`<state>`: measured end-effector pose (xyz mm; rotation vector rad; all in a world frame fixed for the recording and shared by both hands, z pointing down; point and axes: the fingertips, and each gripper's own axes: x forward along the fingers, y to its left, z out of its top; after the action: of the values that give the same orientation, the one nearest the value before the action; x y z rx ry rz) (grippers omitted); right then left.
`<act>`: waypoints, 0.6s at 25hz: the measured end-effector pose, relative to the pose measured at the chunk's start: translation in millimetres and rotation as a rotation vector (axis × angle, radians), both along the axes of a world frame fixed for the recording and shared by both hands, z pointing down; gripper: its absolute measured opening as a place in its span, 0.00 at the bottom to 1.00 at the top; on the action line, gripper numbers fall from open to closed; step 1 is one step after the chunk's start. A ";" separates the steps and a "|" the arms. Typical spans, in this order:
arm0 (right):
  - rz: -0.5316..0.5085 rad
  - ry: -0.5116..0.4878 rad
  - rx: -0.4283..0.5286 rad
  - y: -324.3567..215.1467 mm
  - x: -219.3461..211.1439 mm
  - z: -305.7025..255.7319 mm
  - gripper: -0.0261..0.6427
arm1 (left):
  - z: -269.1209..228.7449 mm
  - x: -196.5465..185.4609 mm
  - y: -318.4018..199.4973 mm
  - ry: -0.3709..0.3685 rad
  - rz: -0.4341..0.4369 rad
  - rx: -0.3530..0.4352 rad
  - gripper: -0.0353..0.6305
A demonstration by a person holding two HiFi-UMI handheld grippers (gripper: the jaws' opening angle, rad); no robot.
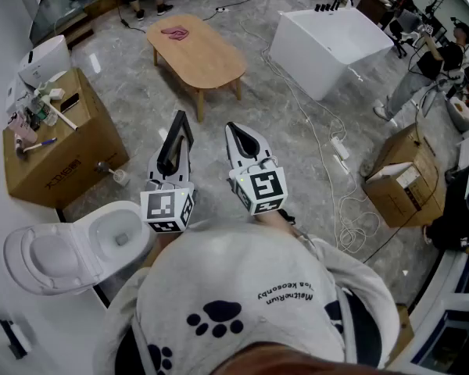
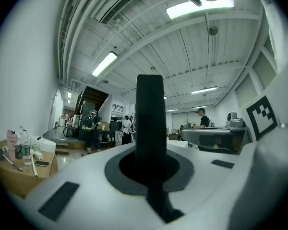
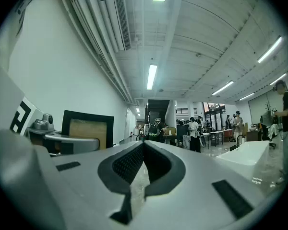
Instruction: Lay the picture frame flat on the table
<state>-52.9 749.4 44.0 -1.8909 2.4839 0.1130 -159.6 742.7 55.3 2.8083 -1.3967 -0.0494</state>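
Task not started. Your left gripper (image 1: pixel 180 118) and right gripper (image 1: pixel 231 128) point level, both claws pressed together on nothing. The wooden table (image 1: pixel 197 51) is at 12 o'clock, well apart, with only a pink item (image 1: pixel 175 32) on it. A black-bordered panel (image 3: pixel 89 128) stands upright by the wall at 9 o'clock in the right gripper view. It's likely the picture frame, but I can't confirm. Left to do: reach it, grip it, lay it flat.

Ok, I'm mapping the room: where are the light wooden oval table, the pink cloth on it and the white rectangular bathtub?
Light wooden oval table (image 1: pixel 203 57), head view, bare part of its top.
Pink cloth (image 1: pixel 175 32), head view, its middle.
White rectangular bathtub (image 1: pixel 305 57), head view, near side wall.
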 end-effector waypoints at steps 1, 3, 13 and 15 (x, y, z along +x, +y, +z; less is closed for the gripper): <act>0.006 0.000 0.006 -2.3 -1.2 -1.2 0.06 | -1.9 -2.4 -2.4 0.002 0.000 0.009 0.08; 0.017 0.002 0.018 -6.6 -3.6 -3.7 0.06 | -5.4 -6.3 -7.4 0.005 0.002 0.025 0.08; 0.070 0.005 0.046 -23.3 3.5 -14.3 0.06 | -18.7 -0.3 -40.4 0.013 0.050 0.053 0.08; 0.083 -0.001 0.031 -29.2 7.2 -12.8 0.06 | -18.9 4.3 -48.3 0.006 0.059 0.048 0.08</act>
<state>-45.7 720.1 31.2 -1.9810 2.3895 0.1514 -155.4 694.4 36.4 2.8842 -1.3280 -0.0920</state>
